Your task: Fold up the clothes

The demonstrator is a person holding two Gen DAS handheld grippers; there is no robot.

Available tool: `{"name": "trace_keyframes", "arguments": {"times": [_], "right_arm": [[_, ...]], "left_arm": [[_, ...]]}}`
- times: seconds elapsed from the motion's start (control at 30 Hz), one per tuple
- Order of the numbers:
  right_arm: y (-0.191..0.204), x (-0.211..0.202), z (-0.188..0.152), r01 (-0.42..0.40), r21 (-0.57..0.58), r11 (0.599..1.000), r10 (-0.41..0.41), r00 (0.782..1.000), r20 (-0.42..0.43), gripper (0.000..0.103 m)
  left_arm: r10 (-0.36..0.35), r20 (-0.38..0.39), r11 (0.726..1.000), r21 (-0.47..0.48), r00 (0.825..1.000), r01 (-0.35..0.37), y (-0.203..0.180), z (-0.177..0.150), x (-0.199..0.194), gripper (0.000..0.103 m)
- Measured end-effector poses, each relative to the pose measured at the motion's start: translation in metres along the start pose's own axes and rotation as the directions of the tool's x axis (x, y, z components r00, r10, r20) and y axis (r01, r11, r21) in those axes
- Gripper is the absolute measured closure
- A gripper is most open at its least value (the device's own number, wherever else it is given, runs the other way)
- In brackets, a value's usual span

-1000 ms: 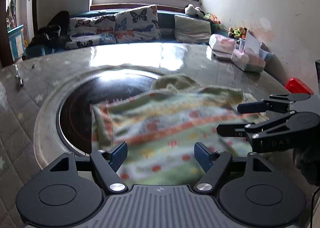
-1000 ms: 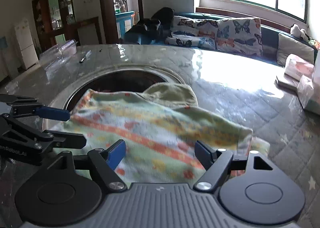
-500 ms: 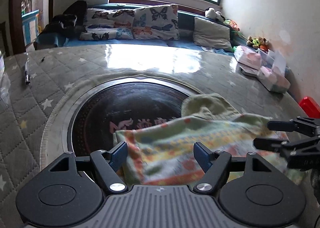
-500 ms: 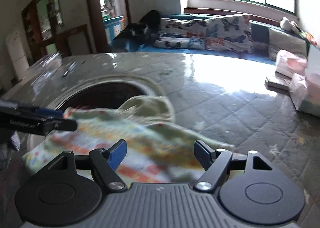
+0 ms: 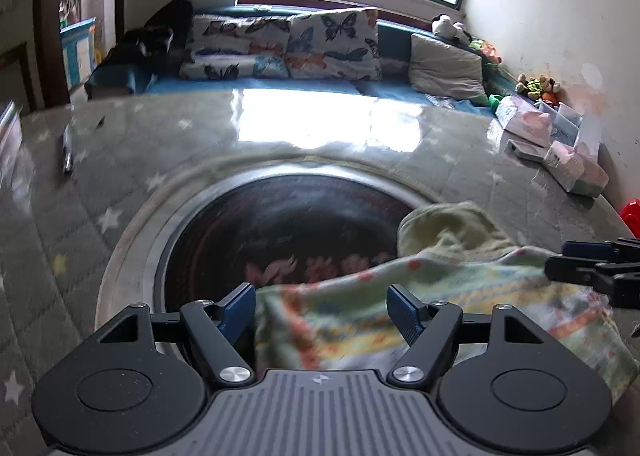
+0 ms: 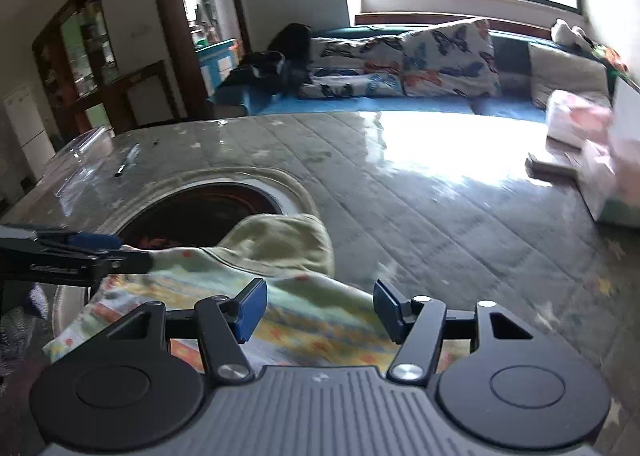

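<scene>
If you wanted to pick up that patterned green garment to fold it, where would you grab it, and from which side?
Probably by its near hem, one gripper toward each end. The patterned garment lies flat on the table, its near edge right under the left gripper and right gripper, hood at the far end. Come in low from the near side. The right gripper's jaws have just been closing, pads not yet pressing cloth.

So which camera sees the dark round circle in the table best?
The left wrist view: the dark round inset fills the middle there, with only its near right part under the patterned garment. In the right wrist view just a sliver shows at the left, behind the garment.
</scene>
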State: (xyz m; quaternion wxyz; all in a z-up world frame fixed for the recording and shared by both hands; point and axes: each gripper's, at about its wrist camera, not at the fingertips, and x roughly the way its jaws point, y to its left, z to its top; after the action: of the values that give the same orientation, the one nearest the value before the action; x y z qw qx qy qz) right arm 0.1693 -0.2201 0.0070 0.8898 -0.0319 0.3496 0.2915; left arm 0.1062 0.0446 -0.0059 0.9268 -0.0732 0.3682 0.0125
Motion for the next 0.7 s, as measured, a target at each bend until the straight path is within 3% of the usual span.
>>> {"name": "trace_keyframes", "arguments": {"times": [0.07,0.23,0.4,0.7], "right_arm": [[0.009,0.007,0.003,-0.014,-0.021,1.0,0.014,1.0,-0.006,0.051],[0.018,0.019,0.003,-0.024,-0.033,0.999,0.023,0.999,-0.027,0.051],[0.014,0.027,-0.001,-0.018,-0.011,1.0,0.018,0.998,-0.053,0.052],[0.031,0.005,-0.003,-0.047,-0.065,0.997,0.045,0.999,-0.027,0.051]], "left_arm": [[-0.003,0.005,1.0,0.014,1.0,0.003,-0.007,0.005,0.002,0.031],[-0.008,-0.007,1.0,0.025,1.0,0.008,-0.013,0.01,0.017,0.046],[0.025,-0.023,0.999,0.042,0.999,-0.024,-0.011,0.006,0.028,0.048],[0.037,0.004,0.999,0.034,0.999,-0.037,-0.003,0.001,0.007,0.048]]}}
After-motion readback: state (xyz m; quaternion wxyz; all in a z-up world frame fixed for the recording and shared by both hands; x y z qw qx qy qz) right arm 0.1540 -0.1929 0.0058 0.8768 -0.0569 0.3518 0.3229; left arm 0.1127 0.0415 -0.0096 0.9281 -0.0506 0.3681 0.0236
